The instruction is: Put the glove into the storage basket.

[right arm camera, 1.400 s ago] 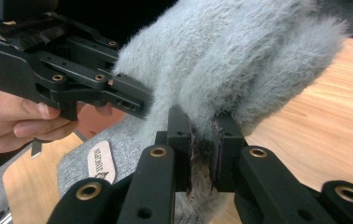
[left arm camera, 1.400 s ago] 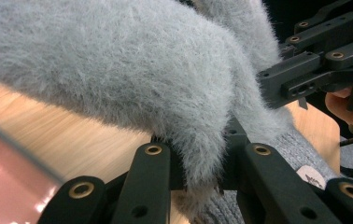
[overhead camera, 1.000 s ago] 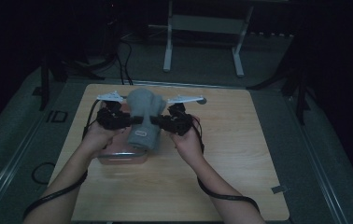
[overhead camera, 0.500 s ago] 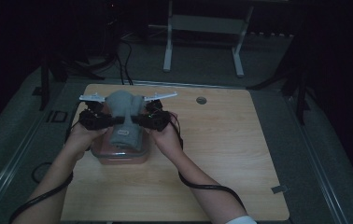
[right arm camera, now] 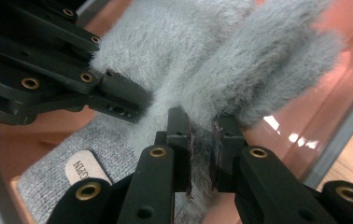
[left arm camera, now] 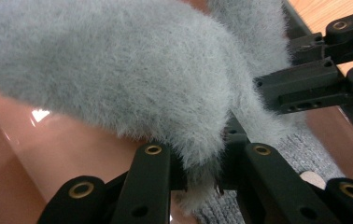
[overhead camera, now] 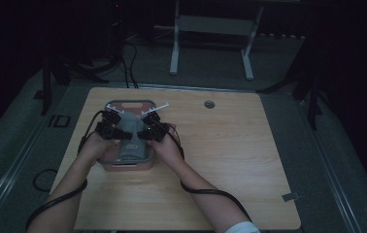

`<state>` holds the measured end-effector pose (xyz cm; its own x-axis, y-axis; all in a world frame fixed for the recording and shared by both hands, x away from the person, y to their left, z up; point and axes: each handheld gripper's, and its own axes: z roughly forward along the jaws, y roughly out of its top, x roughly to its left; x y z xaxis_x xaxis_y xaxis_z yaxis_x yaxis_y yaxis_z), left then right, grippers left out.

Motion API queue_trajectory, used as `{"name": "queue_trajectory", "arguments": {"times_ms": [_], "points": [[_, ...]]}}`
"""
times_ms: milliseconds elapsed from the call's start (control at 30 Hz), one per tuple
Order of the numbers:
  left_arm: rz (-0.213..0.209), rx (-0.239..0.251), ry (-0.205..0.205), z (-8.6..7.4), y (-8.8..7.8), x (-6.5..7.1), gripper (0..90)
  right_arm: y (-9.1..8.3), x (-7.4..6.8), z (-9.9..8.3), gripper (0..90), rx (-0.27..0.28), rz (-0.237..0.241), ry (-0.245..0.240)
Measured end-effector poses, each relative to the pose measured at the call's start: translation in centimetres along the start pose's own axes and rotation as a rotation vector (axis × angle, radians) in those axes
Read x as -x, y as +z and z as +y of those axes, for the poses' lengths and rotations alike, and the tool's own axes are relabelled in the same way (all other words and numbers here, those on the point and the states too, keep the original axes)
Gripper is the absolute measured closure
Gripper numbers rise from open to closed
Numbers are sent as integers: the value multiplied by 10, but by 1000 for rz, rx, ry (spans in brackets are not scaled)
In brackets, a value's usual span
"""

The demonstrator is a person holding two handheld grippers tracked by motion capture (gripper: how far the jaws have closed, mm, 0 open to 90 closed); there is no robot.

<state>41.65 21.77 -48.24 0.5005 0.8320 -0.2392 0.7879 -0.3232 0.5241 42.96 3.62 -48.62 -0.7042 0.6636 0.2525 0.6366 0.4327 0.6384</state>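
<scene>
Fuzzy grey fabric (left arm camera: pixel 132 79) is pinched in both my tools: the left gripper (left arm camera: pixel 198 182) and right gripper (right arm camera: pixel 201 161) are each clamped on a fold of it. I hold it low over the pink bin (overhead camera: pixel 125 166), probably to lay it flat onto the grey knit (right arm camera: pixel 48 196) already inside.

Fuzzy grey cloth (left arm camera: pixel 132 74) — soft, matt (knitted lower down) — in a glossy pink plastic tub (right arm camera: pixel 314 116).
</scene>
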Motion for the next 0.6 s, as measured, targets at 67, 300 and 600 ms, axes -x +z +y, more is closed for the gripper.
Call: {"name": "queue_trajectory", "arguments": {"times_ms": [67,300,600], "points": [[4,-12,6,1,2,0,790,2,2,1,765,-27,-9,13],[-29,-82,20,1,25,3,747,-13,1,0,538,-24,-11,-77],[123,-83,38,2,23,7,315,-62,6,2,364,118,76,-90]]}}
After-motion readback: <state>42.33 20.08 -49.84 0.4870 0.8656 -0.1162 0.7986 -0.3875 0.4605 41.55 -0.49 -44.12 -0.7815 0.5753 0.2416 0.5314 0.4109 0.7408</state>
